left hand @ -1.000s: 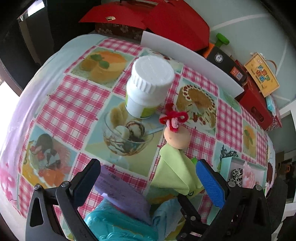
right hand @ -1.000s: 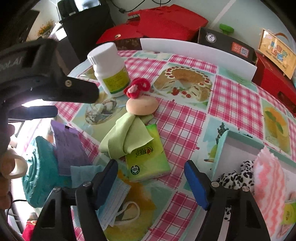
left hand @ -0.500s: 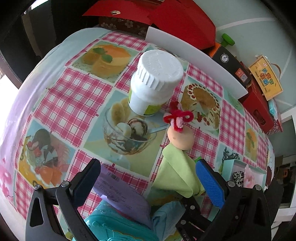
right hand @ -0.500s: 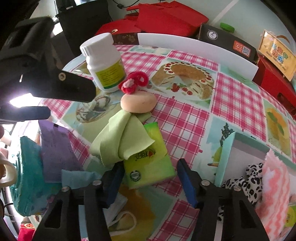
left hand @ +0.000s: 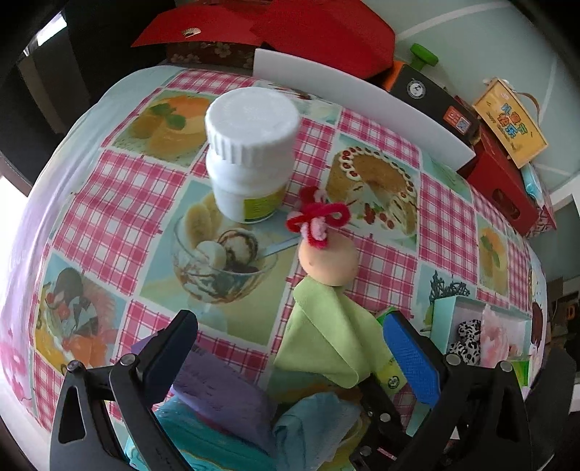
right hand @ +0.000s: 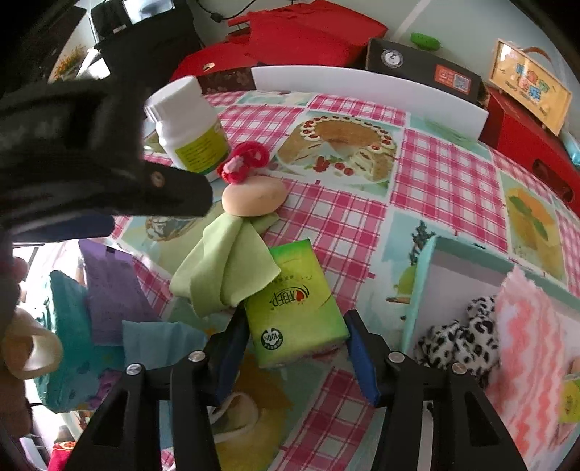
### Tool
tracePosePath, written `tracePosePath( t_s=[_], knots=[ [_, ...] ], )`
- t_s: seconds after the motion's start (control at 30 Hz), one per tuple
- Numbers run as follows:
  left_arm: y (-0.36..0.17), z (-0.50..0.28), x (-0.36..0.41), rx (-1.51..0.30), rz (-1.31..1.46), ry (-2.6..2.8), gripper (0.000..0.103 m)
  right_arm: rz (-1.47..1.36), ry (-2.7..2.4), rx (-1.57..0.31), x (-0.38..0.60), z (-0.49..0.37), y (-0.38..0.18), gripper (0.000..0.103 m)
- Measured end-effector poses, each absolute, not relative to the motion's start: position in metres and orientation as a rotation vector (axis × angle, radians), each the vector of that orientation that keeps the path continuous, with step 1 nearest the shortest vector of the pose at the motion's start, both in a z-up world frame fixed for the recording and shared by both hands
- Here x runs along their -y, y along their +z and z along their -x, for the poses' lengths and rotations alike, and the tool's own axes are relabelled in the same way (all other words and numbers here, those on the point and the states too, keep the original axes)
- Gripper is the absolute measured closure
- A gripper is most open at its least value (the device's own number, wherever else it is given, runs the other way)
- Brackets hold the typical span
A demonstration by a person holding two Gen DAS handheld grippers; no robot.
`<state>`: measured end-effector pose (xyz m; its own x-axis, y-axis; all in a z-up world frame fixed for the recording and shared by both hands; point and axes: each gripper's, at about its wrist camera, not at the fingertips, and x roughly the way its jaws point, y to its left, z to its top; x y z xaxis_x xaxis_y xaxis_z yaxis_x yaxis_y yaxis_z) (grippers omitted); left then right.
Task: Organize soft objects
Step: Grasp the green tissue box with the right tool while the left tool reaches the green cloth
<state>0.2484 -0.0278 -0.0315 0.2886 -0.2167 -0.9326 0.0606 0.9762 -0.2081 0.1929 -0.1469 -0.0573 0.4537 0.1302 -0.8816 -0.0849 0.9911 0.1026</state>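
Note:
My right gripper (right hand: 295, 338) has its blue pads on both sides of a green tissue pack (right hand: 293, 304) lying on the table; the jaws look closed against it. A light green cloth (right hand: 224, 268) drapes over the pack's far end and touches a beige sponge (right hand: 253, 197). A red pipe-cleaner bow (right hand: 243, 163) lies beside the sponge. My left gripper (left hand: 290, 347) is open and empty, above the same green cloth (left hand: 326, 347), a purple cloth (left hand: 221, 395) and a blue cloth (left hand: 311, 424).
A white pill bottle (left hand: 250, 152) stands behind the bow. A teal box (right hand: 427, 275) at the right holds a leopard-print item (right hand: 456, 337) and a pink knit cloth (right hand: 533, 344). A white board (right hand: 362, 85) and red boxes (right hand: 304, 32) line the far edge.
My right gripper moved forward and narrowed until its pads came onto the sides of the green tissue pack. My left gripper rose and drew back slightly, staying open.

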Motion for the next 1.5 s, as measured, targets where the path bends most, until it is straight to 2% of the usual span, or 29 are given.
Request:
tracePosePath(
  t_s=[0.47, 0.53, 0.6, 0.77, 1.3, 1.5],
  knots=[
    [-0.034, -0.249, 0.032, -1.271, 0.118, -0.173, 0.002, -0.061, 0.067, -1.018, 0.171, -0.169, -0.017, 0.047],
    [-0.036, -0.249, 0.039, -1.274, 0.088, -0.175, 0.004, -0.068, 0.058, -0.991, 0.177, -0.163, -0.006, 0.047],
    [-0.039, -0.249, 0.047, -1.278, 0.055, -0.178, 0.011, -0.079, 0.045, -0.972, 0.183, -0.158, 0.002, 0.047],
    [-0.048, -0.247, 0.067, -1.298, -0.029, -0.198, 0.013, -0.112, 0.02, -0.919, 0.198, -0.151, 0.021, 0.047],
    [-0.082, -0.239, 0.12, -1.38, -0.173, -0.239, 0.013, -0.155, -0.003, -0.892, 0.213, -0.146, 0.03, 0.047],
    [-0.085, -0.237, 0.114, -1.364, -0.164, -0.247, 0.014, -0.173, -0.011, -0.882, 0.219, -0.144, 0.033, 0.047]
  ],
)
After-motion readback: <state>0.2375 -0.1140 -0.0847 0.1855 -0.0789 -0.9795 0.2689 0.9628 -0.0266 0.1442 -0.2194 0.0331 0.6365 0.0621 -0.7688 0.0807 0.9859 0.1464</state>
